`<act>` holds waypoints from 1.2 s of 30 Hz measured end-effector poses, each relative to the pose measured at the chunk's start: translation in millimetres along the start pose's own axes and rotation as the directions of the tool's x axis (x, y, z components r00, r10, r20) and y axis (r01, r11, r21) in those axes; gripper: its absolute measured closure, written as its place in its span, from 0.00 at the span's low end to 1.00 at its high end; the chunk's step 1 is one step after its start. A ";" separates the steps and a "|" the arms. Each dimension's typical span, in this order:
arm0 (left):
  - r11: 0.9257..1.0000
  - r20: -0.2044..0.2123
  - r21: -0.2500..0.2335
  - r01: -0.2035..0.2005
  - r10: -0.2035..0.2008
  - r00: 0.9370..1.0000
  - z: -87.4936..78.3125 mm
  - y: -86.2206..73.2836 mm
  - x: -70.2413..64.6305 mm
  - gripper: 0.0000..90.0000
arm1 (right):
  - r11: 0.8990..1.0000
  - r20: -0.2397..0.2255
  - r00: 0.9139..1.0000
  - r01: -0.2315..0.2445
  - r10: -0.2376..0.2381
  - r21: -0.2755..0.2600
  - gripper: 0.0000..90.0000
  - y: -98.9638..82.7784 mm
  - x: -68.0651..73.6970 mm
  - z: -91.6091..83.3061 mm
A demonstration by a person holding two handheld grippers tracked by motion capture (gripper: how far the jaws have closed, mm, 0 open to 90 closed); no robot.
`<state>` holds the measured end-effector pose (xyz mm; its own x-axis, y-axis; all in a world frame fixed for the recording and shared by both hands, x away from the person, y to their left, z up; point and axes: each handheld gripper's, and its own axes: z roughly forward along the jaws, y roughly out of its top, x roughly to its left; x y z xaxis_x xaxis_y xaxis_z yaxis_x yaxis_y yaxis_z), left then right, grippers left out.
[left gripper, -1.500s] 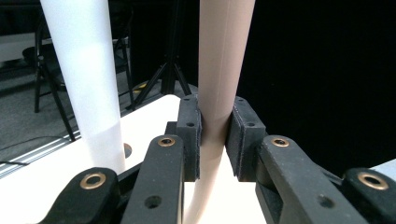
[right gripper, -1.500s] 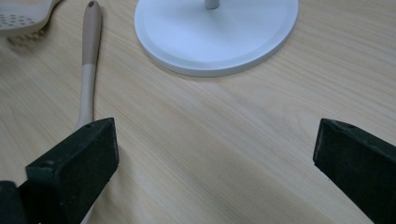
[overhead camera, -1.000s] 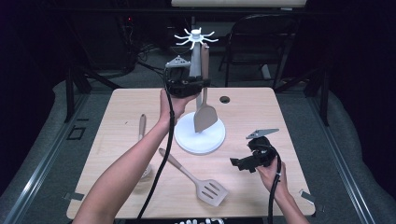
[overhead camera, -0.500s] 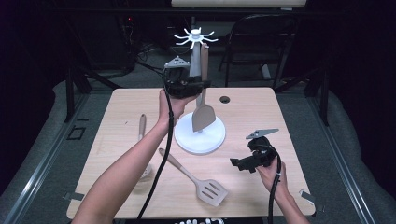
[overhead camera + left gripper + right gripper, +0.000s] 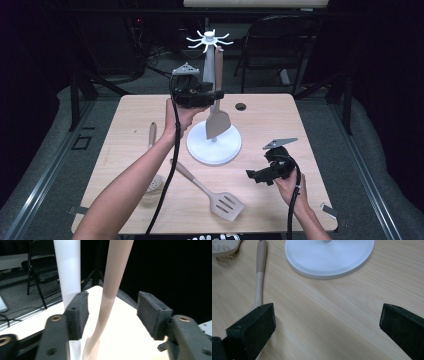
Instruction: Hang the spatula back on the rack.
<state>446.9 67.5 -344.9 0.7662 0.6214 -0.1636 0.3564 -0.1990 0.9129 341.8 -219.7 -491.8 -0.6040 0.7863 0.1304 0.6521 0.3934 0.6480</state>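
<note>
slotted one: the beige slotted spatula with a wood-tone handle [image 5: 212, 192] lies flat on the pale wooden counter [image 5: 280, 125], closest to the person, not hung yet

right tool: the right tool [image 5: 256, 175] sits low over the counter with its jaws spread wide and nothing in them; its own view looks at bare wood just short of the rack's round white base [image 5: 329, 257]

spoon: a beige spoon with a wooden handle [image 5: 152, 150] lies on the counter's left part, partly under the left forearm, also waiting

hung one: the beige solid turner [image 5: 218, 120] hangs upright beside the white post of the utensil rack [image 5: 209, 65], blade just above the base; looks like its top is on one of the hooks of the white star-shaped head [image 5: 209, 40], though I can't see the catch itself

left tool: the left tool [image 5: 112, 315] is up at the turner's handle with the jaws parted, the handle passing between the pads [image 5: 153, 312] untouched; they've just been opening

progress: my guess, one of three hung, two to go

vs a second ago: the tool's grip on the handle looked tighter then; the turner hangs in the same spot, both hands parked where they were
</note>
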 end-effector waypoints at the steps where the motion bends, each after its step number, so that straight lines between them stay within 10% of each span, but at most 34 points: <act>1: 1.000 -0.006 0.007 -0.007 0.007 1.000 -1.0 -0.2 -0.2 0.42 | 1.000 0.000 1.000 0.000 0.000 0.000 0.00 0.0 0.0 0.0; 14: 0.996 -0.030 0.040 -0.075 0.076 0.997 -21.6 2.2 -1.9 0.19 | 1.000 -0.002 1.000 0.004 -0.004 0.007 0.00 0.0 -0.4 1.3; 36: 0.997 -0.028 0.033 -0.077 0.078 0.997 -42.6 12.7 2.7 0.19 | 1.000 0.003 1.000 0.012 -0.012 0.027 0.02 0.3 0.3 4.9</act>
<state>430.7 98.9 -317.7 0.7763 0.6251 -0.0817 0.3140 -0.2709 0.9100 344.1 -217.0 -495.2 -0.6105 0.7828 0.1205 0.6569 0.4154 0.6292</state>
